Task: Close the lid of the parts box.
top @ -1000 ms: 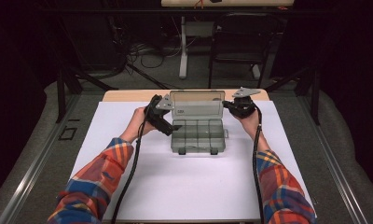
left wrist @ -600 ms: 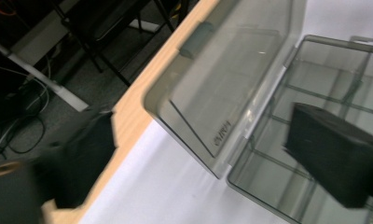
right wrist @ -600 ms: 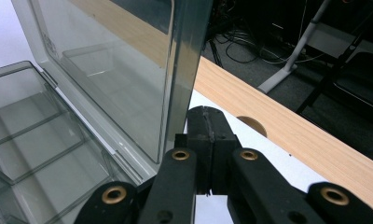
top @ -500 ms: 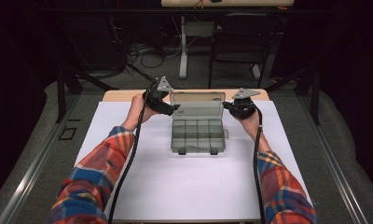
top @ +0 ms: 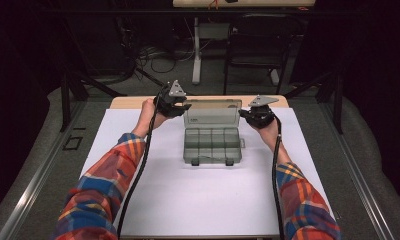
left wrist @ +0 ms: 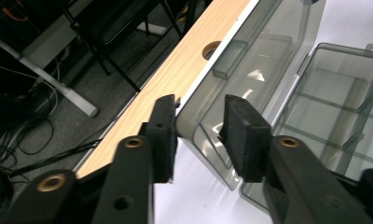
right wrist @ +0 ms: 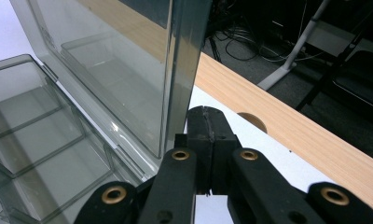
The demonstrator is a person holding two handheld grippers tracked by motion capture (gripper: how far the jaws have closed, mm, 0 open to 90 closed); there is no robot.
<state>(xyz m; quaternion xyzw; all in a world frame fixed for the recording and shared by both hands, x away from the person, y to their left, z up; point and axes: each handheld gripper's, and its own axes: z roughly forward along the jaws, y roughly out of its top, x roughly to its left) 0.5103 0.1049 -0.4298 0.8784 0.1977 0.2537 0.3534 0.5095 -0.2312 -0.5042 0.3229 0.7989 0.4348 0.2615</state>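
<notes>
box: clear compartment box (top: pixel 212 145) sits open in the middle of the white counter (top: pixel 198 200), its lid (top: pixel 211 113) standing upright at the far edge
left gripper: left gripper (top: pixel 180 106) is now up at the lid's left corner; a second ago it was lower, beside the tray's left side
left fingers: they have just been closing; in the left gripper view the two pads (left wrist: pixel 243 135) straddle the lid's edge (left wrist: pixel 208 116) with a gap left, so not yet clamped
right gripper: right gripper (top: pixel 248 113) rests at the lid's right edge, as it was a second ago
right fingers: pressed together (right wrist: pixel 208 140) with nothing between them, just beside the lid wall (right wrist: pixel 184 70)
meaning: the left hand looks about to pinch the lid, probably to swing it; the right seems to steady it from the side
caution: the grip is on a thin corner, so it could slip
</notes>
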